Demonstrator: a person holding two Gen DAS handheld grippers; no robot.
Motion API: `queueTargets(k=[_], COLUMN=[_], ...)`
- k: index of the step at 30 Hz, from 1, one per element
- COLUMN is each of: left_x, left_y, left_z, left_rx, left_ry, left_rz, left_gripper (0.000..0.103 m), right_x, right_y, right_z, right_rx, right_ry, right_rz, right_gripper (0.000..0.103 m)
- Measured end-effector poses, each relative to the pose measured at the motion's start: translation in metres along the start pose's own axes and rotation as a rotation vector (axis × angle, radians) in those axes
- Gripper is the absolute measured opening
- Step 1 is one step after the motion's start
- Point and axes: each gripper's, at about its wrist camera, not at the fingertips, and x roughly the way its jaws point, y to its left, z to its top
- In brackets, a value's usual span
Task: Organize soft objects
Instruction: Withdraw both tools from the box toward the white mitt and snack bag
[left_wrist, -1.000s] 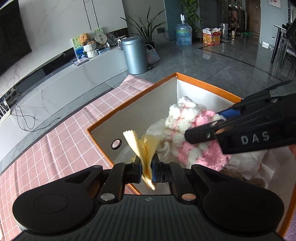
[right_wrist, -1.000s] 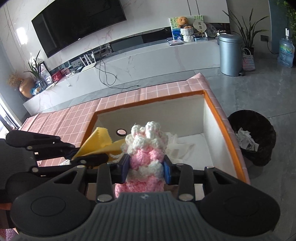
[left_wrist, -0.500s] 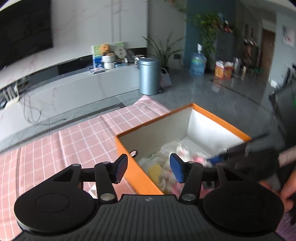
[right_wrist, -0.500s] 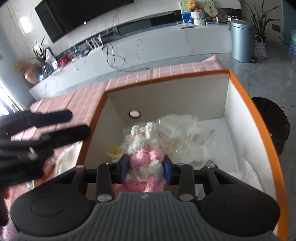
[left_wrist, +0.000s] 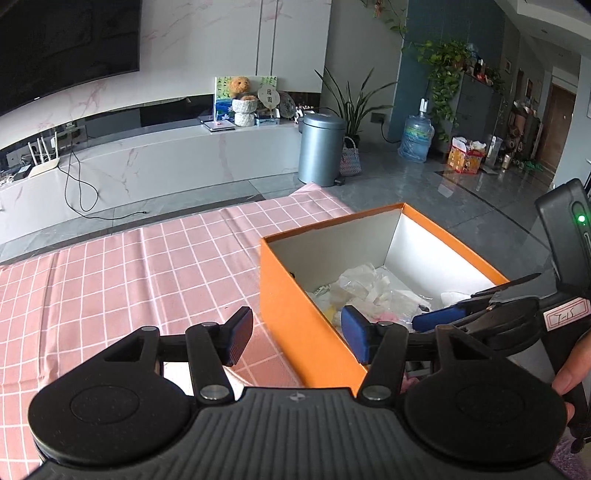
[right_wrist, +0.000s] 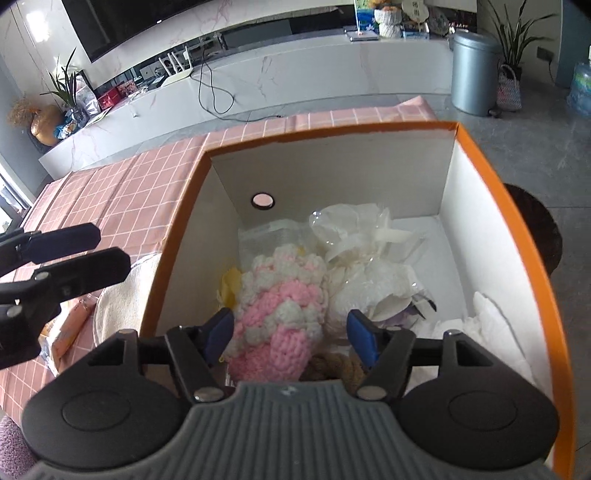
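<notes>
The orange box (right_wrist: 524, 236) stands on the pink checked tablecloth (left_wrist: 129, 266). Inside it lie a pink and white knitted piece (right_wrist: 280, 310), a yellow cloth (right_wrist: 229, 284) and white wrapped bundles (right_wrist: 369, 266). My right gripper (right_wrist: 291, 336) is open over the box, its jaws either side of the knitted piece without gripping it. My left gripper (left_wrist: 297, 339) is open and empty above the box's near left wall (left_wrist: 295, 325). The right gripper also shows in the left wrist view (left_wrist: 480, 314), and the left gripper's fingers (right_wrist: 74, 266) at the left of the right wrist view.
A cream cloth (right_wrist: 125, 295) and an orange packet (right_wrist: 70, 328) lie on the table left of the box. A black waste bin (right_wrist: 535, 229) stands on the floor to the right. A grey pedal bin (left_wrist: 321, 147) and a TV bench (left_wrist: 147, 158) are beyond the table.
My left gripper let go of the yellow cloth into the box, opened and drew back to the left. My right gripper opened and released the knitted piece, which now lies in the box.
</notes>
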Motion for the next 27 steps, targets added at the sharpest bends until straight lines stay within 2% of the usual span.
queueTargets(k=[4, 6, 10, 12, 15, 21, 25, 27], left_x=[-0.013, -0.020, -0.037, -0.048, -0.063, -0.086, -0.100, -0.107], left_y=[0.001, 0.001, 0.005, 0.005, 0.008, 0.013, 0.018, 0.024], left_z=[-0.003, -0.006, -0.012, -0.017, -0.024, -0.049, -0.072, -0.081], left_rx=[-0.020, -0.030, -0.069, -0.083, -0.102, -0.151, -0.176, -0.211], left_ry=[-0.021, -0.030, -0.052, -0.067, -0.097, -0.168, -0.231, -0.265], left_rz=[0.005, 0.008, 0.011, 0.021, 0.034, 0.119, 0.223, 0.242], left_gripper=[0.069, 0.070, 0.073, 0.074, 0.075, 0.075, 0.075, 0.075], right_x=[-0.018, -0.029, -0.049, -0.060, -0.076, -0.105, -0.110, -0.107], right_y=[0.004, 0.010, 0.025, 0.035, 0.048, 0.079, 0.104, 0.117], right_z=[-0.003, -0.007, -0.016, -0.022, -0.034, -0.060, -0.076, -0.082], right_rx=[-0.001, -0.010, -0.047, -0.067, -0.088, -0.109, -0.115, -0.119], right_ry=[-0.036, -0.063, -0.112, -0.132, -0.190, -0.332, -0.379, -0.389], right_rz=[-0.004, -0.013, -0.033, -0.049, -0.035, -0.036, -0.016, -0.013], right_gripper=[0.075, 0.083, 0.085, 0.089, 0.090, 0.096, 0.100, 0.100])
